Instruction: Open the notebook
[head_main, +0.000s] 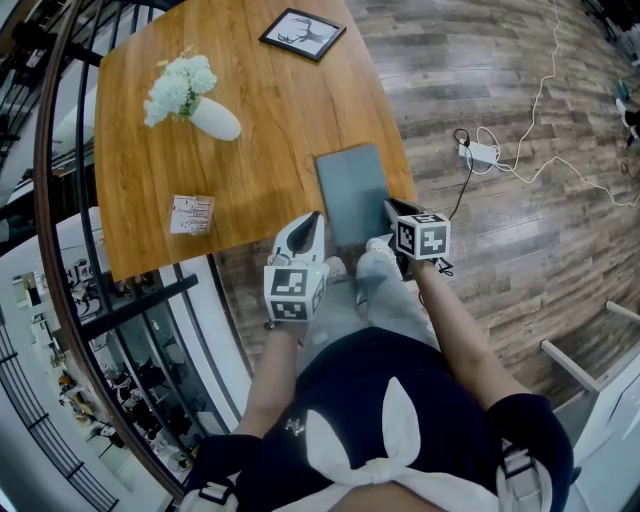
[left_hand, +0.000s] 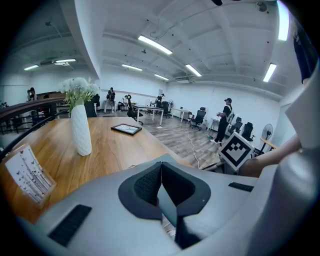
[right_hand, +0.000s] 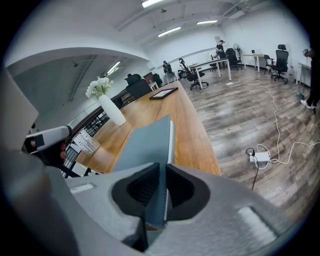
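Note:
A grey-blue notebook (head_main: 352, 190) lies closed on the wooden table (head_main: 270, 130), its near end at the table's front edge. My left gripper (head_main: 312, 224) sits at the notebook's near left corner. In the left gripper view its jaws (left_hand: 161, 169) stand nearly together with a sliver of the notebook's cover (left_hand: 168, 204) between the pads. My right gripper (head_main: 391, 211) is at the near right edge. In the right gripper view the right gripper (right_hand: 163, 174) is shut on the notebook (right_hand: 147, 142), with white page edges showing beside the cover.
A white vase of white flowers (head_main: 215, 118) stands at the table's left, a framed picture (head_main: 302, 33) at the far end, a small printed card (head_main: 191, 214) near the left front corner. A power strip with cables (head_main: 480, 152) lies on the floor at right. A railing (head_main: 60, 200) runs along the left.

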